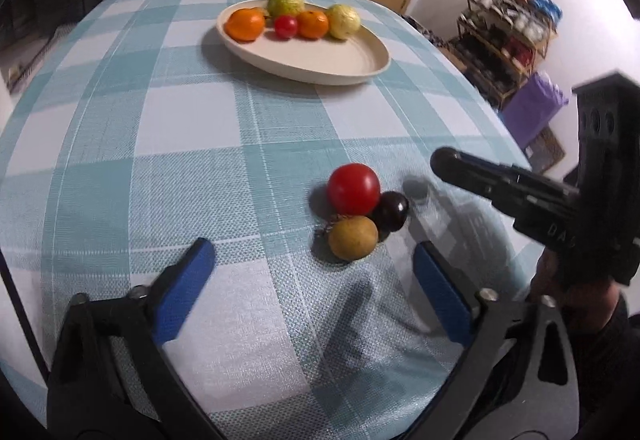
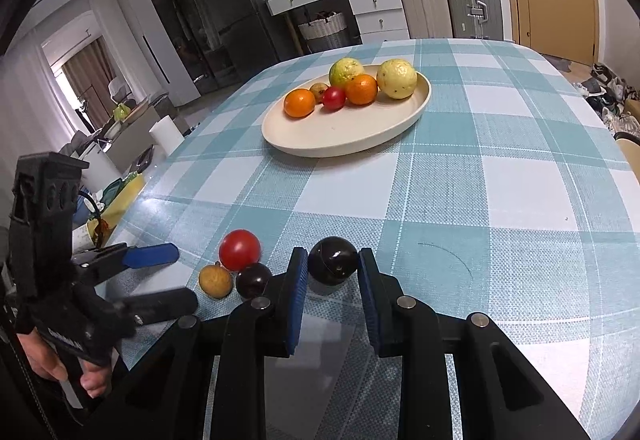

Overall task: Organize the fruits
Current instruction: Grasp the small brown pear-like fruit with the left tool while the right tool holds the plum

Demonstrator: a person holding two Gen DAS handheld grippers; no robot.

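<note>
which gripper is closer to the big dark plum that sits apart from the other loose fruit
Right. The right gripper has its fingers either side of the dark plum. The left gripper sits off to its left, beyond the three clustered fruits.

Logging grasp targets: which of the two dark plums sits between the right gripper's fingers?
The lone plum, apart from the cluster. The other plum touches the tomato and stays outside the right gripper.

We see a round red tomato point(image 1: 353, 188), dark plum point(image 1: 392, 210) and tan-brown fruit point(image 1: 353, 238) touching. Far off sits the cream oval plate point(image 1: 320, 59).
</note>
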